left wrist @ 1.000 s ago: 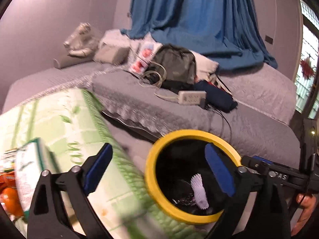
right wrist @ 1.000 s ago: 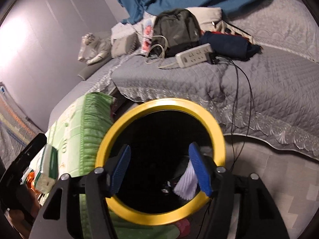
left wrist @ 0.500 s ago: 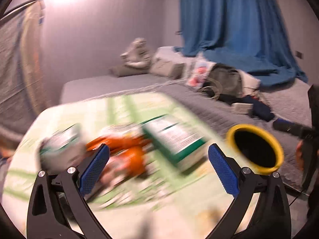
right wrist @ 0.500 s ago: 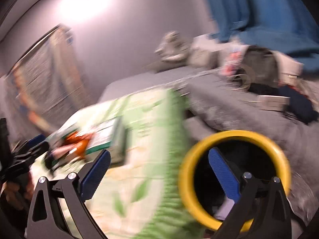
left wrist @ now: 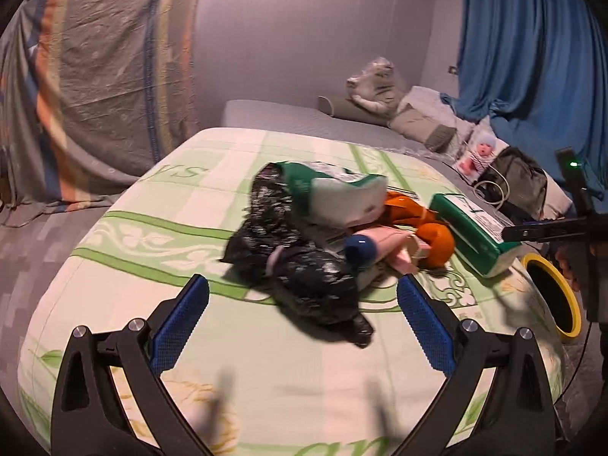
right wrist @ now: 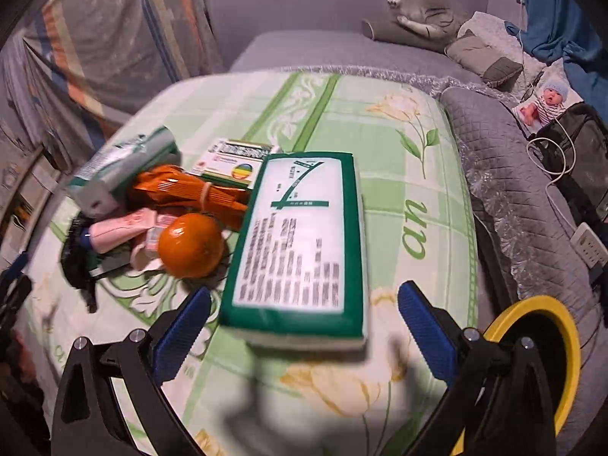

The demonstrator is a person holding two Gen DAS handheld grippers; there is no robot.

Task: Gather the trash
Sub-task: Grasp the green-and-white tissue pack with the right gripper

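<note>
Left wrist view: the left gripper (left wrist: 302, 319) spreads wide, holding nothing, low in frame; just beyond it, mid-frame, lies a black plastic bag (left wrist: 304, 266), then an orange (left wrist: 437, 243). Right wrist view: the right gripper (right wrist: 304, 323) gapes empty at the bottom, before a green tissue pack (right wrist: 300, 243); a yellow-rimmed bin (right wrist: 547, 326) sits lower right.

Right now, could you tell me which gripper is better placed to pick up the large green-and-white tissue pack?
The right gripper, probably. Its open jaws already straddle the near end of the green-and-white tissue pack. The left gripper is open over the crumpled black plastic bag, with the pack far off to its right.
</note>
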